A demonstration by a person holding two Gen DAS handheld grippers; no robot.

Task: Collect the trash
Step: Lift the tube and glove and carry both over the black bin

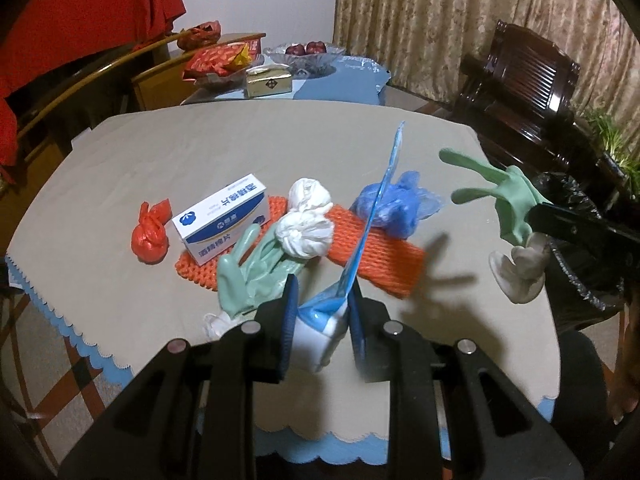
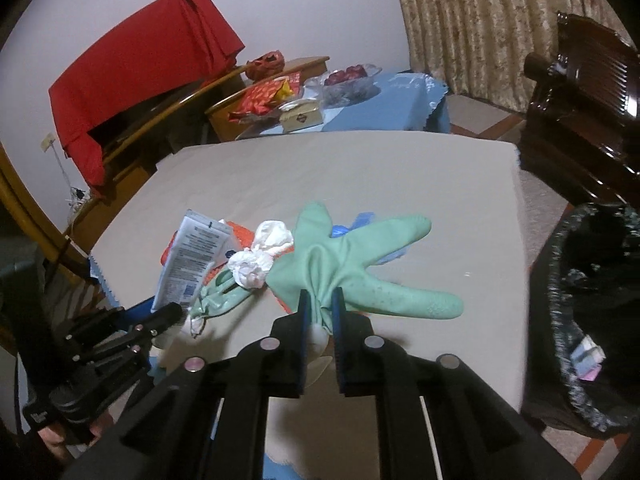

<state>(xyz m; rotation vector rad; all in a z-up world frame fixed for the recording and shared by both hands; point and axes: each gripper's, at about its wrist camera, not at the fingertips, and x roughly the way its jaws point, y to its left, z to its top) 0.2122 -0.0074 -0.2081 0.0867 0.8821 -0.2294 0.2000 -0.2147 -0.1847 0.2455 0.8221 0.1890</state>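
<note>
My left gripper (image 1: 322,300) is shut on a blue and white squeeze tube (image 1: 362,248) and holds it upright above the table; the tube also shows in the right wrist view (image 2: 192,256). My right gripper (image 2: 320,300) is shut on a green rubber glove (image 2: 360,264), lifted off the table; it also shows in the left wrist view (image 1: 508,196). A second green glove (image 1: 252,272), two white knotted bags (image 1: 306,216), a blue bag (image 1: 400,204), a red bag (image 1: 150,234), a white and blue box (image 1: 224,218) and an orange foam net (image 1: 376,256) lie on the table.
A bin lined with a black bag (image 2: 588,320) stands right of the beige-clothed table (image 1: 200,148). A dark wooden chair (image 1: 524,80) is behind it. A far table (image 1: 340,84) holds a fruit bowl, snacks and a tissue box.
</note>
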